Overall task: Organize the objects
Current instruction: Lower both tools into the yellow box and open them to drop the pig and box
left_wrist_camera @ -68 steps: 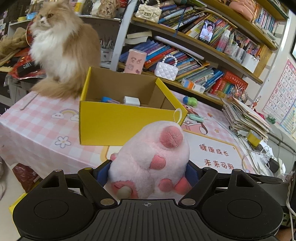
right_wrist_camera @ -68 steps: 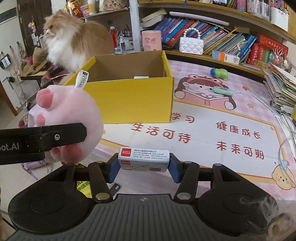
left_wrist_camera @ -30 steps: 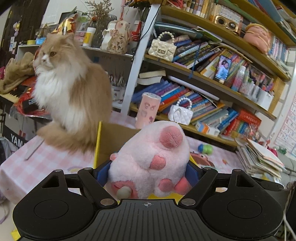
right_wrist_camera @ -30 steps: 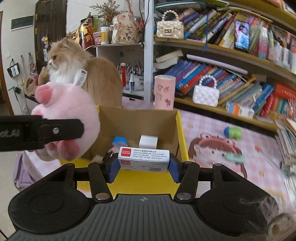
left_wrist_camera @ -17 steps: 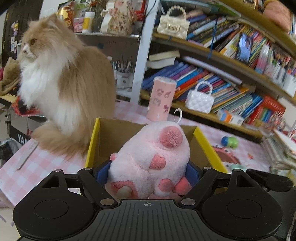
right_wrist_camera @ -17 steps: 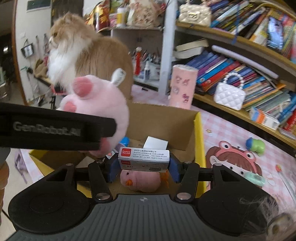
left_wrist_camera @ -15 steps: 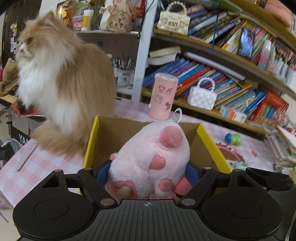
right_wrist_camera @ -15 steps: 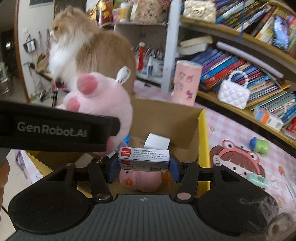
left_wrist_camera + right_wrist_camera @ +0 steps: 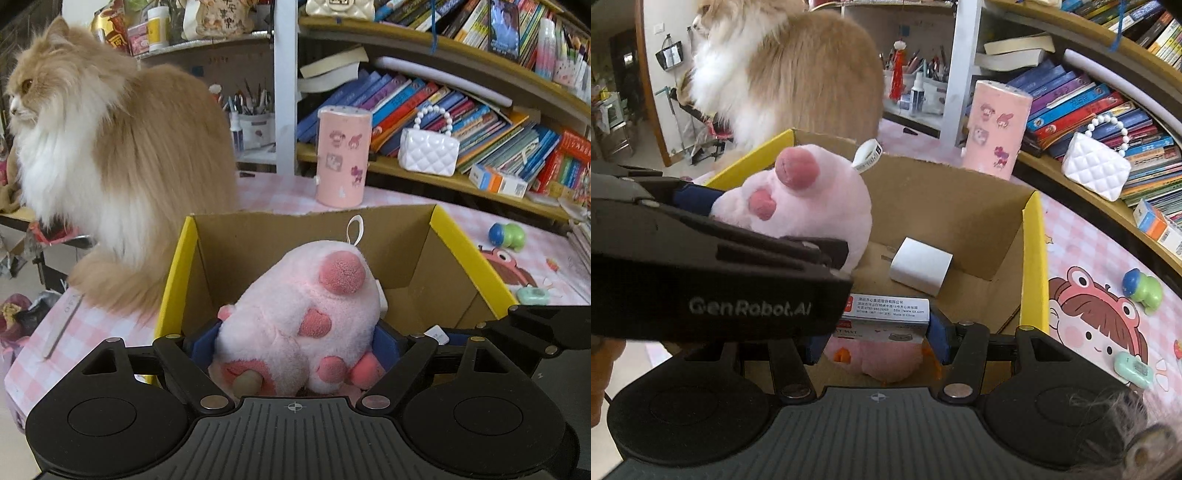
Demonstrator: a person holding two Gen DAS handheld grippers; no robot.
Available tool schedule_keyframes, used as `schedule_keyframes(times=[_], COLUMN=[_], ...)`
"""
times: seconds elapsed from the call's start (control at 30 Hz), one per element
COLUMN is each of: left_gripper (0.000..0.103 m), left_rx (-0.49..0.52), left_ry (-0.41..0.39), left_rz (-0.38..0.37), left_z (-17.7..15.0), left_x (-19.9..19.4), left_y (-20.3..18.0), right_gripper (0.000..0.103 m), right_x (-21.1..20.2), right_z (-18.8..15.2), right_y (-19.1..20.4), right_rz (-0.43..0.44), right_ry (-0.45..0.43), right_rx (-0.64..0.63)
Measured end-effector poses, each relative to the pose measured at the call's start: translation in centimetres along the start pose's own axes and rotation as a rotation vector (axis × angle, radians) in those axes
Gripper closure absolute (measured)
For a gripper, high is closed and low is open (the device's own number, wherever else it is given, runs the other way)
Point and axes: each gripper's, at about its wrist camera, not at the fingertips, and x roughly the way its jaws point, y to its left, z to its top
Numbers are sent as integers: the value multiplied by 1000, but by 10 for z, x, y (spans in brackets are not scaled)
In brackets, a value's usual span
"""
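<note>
My left gripper [image 9: 295,341] is shut on a pink plush paw toy [image 9: 306,317] and holds it over the open yellow cardboard box [image 9: 469,258]. The toy also shows in the right wrist view [image 9: 801,206], above the box's left part. My right gripper [image 9: 875,332] is shut on a small white box with a red logo [image 9: 886,312] and holds it over the yellow box [image 9: 1032,258]. Inside the box lie a white charger block [image 9: 921,266] and a pink plush with orange feet [image 9: 875,356].
A large orange and white cat [image 9: 107,147] sits on the table left of the box. A pink cylinder [image 9: 343,157], a white pearl-handled purse [image 9: 430,151] and bookshelves stand behind. A green and blue toy [image 9: 1143,288] and a mint item [image 9: 1134,369] lie on the pink mat.
Both grippers have moved forward from in front of the box to over its opening, still holding the plush paw and the small white box. The box's inside has come into view.
</note>
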Motion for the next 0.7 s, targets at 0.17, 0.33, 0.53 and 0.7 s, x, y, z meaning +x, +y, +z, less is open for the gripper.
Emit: schedule_keyframes(times=[0.17,0.33,0.53,0.7], left_gripper=[15,11,10,7], left_rx=[-4,-3,-32,-66], left_ry=[25,23,-18,-94], left_rz=[17,21,-1,-21], left_z=[-4,-5,-6,-2], left_x=[7,7,-5,-28], left_y=[2,4,10,17], right_gripper=[51,50,48,37], right_x=[6,8,6,-10], right_z=[0,0,0,3], right_y=[-2,-2,0,3], right_rz=[21,16,4,3], right_ry=[21,19,7,-48], right_rx=[18,28,42,59])
